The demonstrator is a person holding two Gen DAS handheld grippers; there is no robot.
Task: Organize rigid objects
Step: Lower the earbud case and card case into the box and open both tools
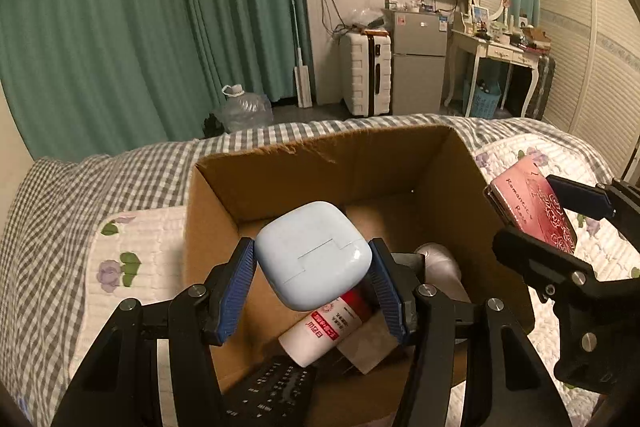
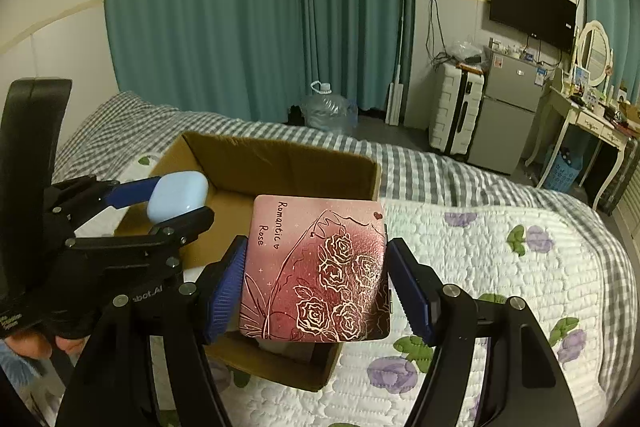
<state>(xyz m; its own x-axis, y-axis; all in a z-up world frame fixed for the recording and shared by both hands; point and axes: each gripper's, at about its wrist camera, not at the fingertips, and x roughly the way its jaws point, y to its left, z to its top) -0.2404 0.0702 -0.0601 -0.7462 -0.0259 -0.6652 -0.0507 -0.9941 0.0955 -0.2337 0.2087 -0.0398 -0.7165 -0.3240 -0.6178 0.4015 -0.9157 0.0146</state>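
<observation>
The left gripper (image 1: pixel 312 281) is clamped on a pale blue case (image 1: pixel 312 255), both blue pads pressed to its sides, holding it in the air above the open cardboard box (image 1: pixel 304 171) that sits on the flowered quilt (image 2: pixel 500 267). The right gripper (image 2: pixel 316 287) grips a pink tin (image 2: pixel 316 267) printed with roses and the words "Romantic Rose", held flat over the box's right-hand edge, partly above the quilt. Down in the box lie a white tube with a red label (image 1: pixel 324 327), a black remote (image 1: pixel 272 391) and a silvery cylinder (image 1: pixel 440 263).
</observation>
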